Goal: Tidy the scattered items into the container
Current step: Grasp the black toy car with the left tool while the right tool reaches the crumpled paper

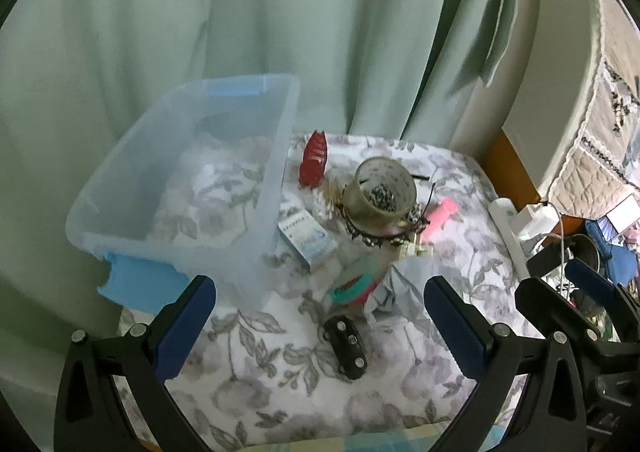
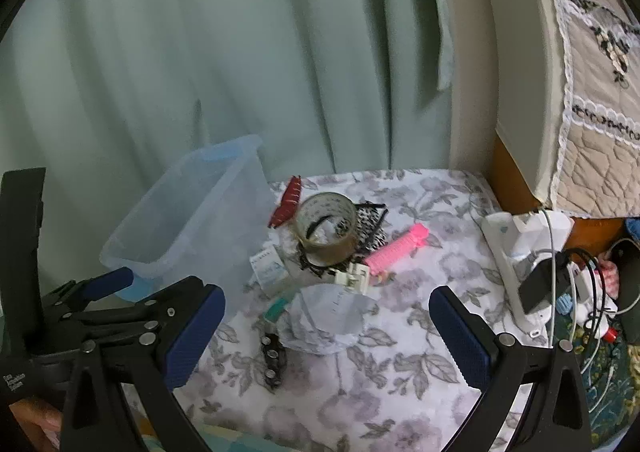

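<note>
A clear blue plastic bin (image 1: 276, 188) (image 2: 132, 248) stands at the left of the floral cloth. Beside it lies a heap: a red hair clip (image 1: 315, 159) (image 2: 286, 202), a roll of clear tape (image 1: 384, 192) (image 2: 326, 228), a pink roller (image 1: 440, 212) (image 2: 400, 244), a small white-blue box (image 1: 306, 238) (image 2: 269, 266), a black key fob (image 1: 346, 340) (image 2: 273, 356) and a clear plastic cup (image 2: 328, 316). My left gripper (image 1: 320, 328) is open and empty above the key fob. My right gripper (image 2: 326, 336) is open and empty above the cup.
A green curtain (image 1: 240, 12) hangs behind the table. A white power strip (image 1: 510, 228) (image 2: 516, 272) with chargers and cables lies at the right edge. A quilted cover (image 2: 592, 112) drapes over furniture at the right. Each gripper shows at the other's side.
</note>
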The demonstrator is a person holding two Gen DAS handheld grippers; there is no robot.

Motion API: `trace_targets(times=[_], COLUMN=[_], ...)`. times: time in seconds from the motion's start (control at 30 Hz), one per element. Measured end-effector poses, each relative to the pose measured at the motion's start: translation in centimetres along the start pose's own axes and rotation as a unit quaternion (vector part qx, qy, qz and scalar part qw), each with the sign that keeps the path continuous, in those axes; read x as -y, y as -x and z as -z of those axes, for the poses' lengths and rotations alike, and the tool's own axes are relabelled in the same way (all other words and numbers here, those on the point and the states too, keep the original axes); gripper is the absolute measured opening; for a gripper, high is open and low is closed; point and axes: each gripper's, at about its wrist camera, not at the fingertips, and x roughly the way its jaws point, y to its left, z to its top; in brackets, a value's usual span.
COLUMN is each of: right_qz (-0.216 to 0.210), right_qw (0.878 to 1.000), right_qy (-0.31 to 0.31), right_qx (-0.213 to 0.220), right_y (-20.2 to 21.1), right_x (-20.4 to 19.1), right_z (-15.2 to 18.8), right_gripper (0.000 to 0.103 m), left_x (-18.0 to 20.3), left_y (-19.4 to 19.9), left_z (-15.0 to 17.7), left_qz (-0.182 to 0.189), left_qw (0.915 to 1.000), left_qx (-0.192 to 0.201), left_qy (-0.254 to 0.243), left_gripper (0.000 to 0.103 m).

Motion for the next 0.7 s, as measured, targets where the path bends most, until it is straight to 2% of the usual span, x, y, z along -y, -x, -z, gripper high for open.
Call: trace_targets(times=[0.17,0.27,0.5,0.7], right_qz=[0.016,0.023,0.005,-0.014], right_qw=[1.0,0.998,0.994,0.991], right_qy=[-0.006,-0.024,-0.038,-0.042], right_qx=[-0.023,-0.056,-0.104,-0.123], right_y=[-1.6,-2.9,-6.1,-9.0], right_x=[1.8,3.0,4.0,3.7], right_z=[0.5,0.9,2.0,2.7], right_gripper=[0.103,0.103,0.094,0.09], left_x=[0.5,1.1,2.8,2.5], left_y=[-1.8,-3.3,-6.6,-9.5], left_z=[1.5,2.6,4.0,4.6], left_qz=[-0.004,0.0,-0.001,-0.002], left_qw=[0.9992,0.9975,0.9914,0.9851], left_qx=[-0.038,-0.071,-0.123,-0.168], left_qy=[0.004,-0.007,-0.045,-0.039], left_gripper=[0.103,0.103,0.103,0.093])
